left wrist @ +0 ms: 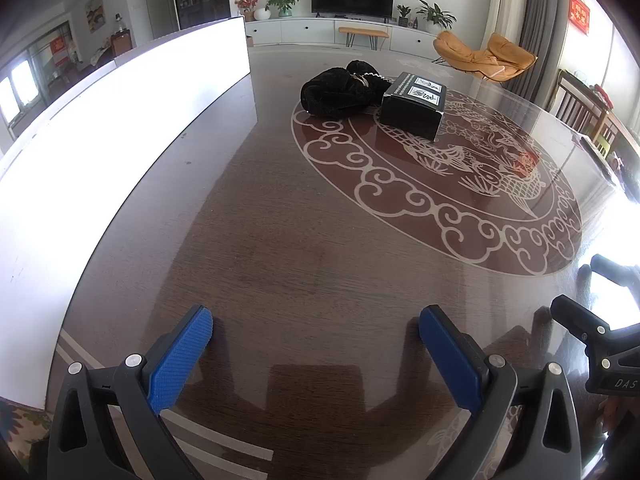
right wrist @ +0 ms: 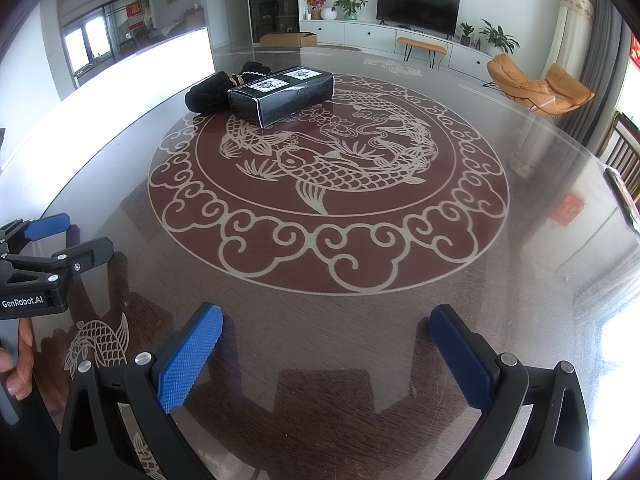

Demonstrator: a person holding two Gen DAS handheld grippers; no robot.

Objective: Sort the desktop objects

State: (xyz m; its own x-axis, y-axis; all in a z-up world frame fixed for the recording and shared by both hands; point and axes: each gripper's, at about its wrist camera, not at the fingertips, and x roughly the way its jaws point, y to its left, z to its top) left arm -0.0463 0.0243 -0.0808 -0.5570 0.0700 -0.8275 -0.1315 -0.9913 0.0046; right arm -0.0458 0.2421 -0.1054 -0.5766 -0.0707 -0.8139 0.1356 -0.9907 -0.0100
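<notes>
Dark wooden table with fish medallion, black box touching black fabric bundle at far left, left gripper and right gripper both spread wide, empty

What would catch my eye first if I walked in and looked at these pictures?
Probably the big pale fish-and-cloud medallion inlaid in the glossy dark table. Near its far edge a black box lies touching a black fabric bundle. In front, both claws, left and right, hang open, holding nothing.
</notes>
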